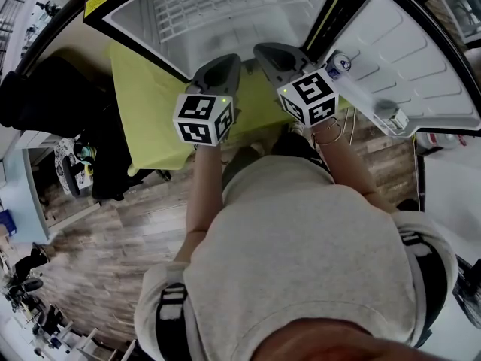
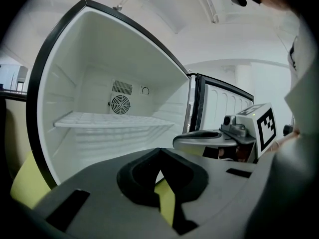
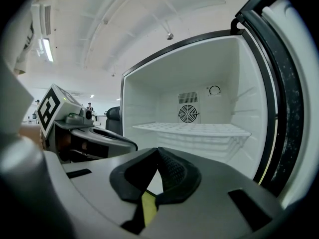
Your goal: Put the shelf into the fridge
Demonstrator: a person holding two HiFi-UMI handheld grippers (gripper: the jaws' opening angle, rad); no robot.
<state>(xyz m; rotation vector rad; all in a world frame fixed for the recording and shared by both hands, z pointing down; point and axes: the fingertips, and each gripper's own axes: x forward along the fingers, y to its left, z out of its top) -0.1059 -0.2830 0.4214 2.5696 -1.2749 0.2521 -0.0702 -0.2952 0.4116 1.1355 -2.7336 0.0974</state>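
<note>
White and ribbed in a fine grid, the shelf sits level inside the fridge, spanning the compartment from side wall to side wall about halfway up. Its back edge runs just under the round fan grille on the fridge's rear wall. Its front edge is a plain white rail, and the bars throw faint striped shadows on the wall below it. Seen from the head view, it reads as a pale lattice deep in the open cavity.

A person stands at the fridge's open front holding both tools just outside the opening, neither touching the shelf. The left gripper has its black pads pressed together at the tips, with nothing between them. The right gripper is likewise closed and empty, and it sits beside the left one on the side nearer the fridge's door. That door, black-rimmed with a white moulded liner, is swung wide open.

A yellow-green cloth spreads beneath the front of the fridge, with a wood-plank floor below it.
</note>
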